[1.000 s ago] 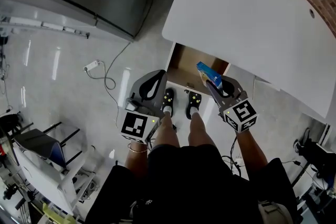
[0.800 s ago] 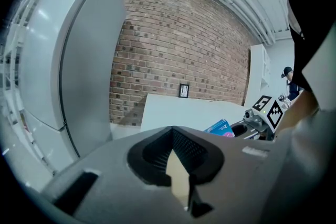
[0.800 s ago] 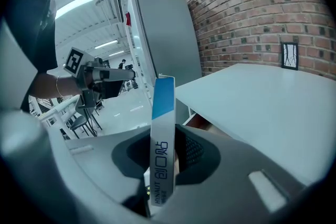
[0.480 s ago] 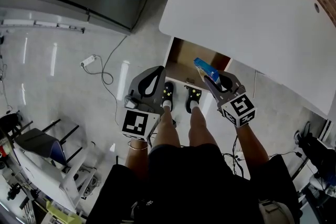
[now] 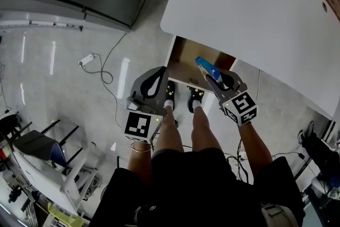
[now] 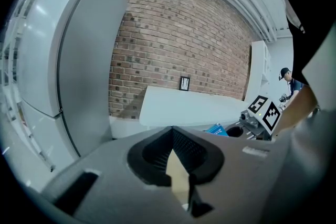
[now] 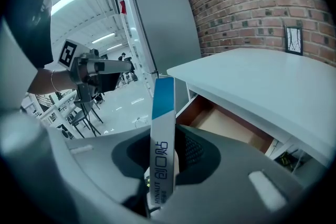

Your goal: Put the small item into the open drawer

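box (image 7: 161, 139) is pinched in the right tool (image 5: 211, 77), by the open drawer (image 5: 187, 57). left tool (image 5: 155, 84) is closed, empty. next, i think: lower box in, let go.

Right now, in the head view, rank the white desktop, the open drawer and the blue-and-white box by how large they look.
1. White desktop, by far the largest.
2. Open drawer, only partly showing from under the desktop.
3. Blue-and-white box, smallest, though held nearer the camera than the drawer.
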`<state>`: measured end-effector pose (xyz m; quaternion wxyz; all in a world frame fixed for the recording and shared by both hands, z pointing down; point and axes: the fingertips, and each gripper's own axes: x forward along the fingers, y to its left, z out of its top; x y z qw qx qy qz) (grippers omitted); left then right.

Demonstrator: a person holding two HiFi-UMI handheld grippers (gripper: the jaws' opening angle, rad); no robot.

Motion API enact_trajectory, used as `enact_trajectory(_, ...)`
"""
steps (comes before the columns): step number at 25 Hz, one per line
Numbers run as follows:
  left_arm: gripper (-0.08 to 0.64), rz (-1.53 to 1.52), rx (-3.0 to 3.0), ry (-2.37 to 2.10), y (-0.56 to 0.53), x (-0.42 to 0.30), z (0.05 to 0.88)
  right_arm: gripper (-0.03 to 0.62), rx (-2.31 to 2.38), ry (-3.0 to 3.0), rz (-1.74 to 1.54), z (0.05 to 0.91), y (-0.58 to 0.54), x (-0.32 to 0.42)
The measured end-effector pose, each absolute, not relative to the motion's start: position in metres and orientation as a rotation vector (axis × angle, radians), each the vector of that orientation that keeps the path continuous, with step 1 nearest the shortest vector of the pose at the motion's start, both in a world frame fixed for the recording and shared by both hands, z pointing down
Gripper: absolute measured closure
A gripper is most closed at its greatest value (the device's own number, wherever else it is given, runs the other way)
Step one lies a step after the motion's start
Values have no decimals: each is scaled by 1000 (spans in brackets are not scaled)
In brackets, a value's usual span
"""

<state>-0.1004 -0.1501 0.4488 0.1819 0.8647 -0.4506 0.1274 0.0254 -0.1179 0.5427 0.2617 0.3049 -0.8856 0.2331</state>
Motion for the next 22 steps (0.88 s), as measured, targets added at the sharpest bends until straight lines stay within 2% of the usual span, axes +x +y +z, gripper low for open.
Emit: enact_trajectory(22, 563, 396, 2411, -1265, -155, -108, 496, 506, 595, -2278, 465, 611, -109, 14)
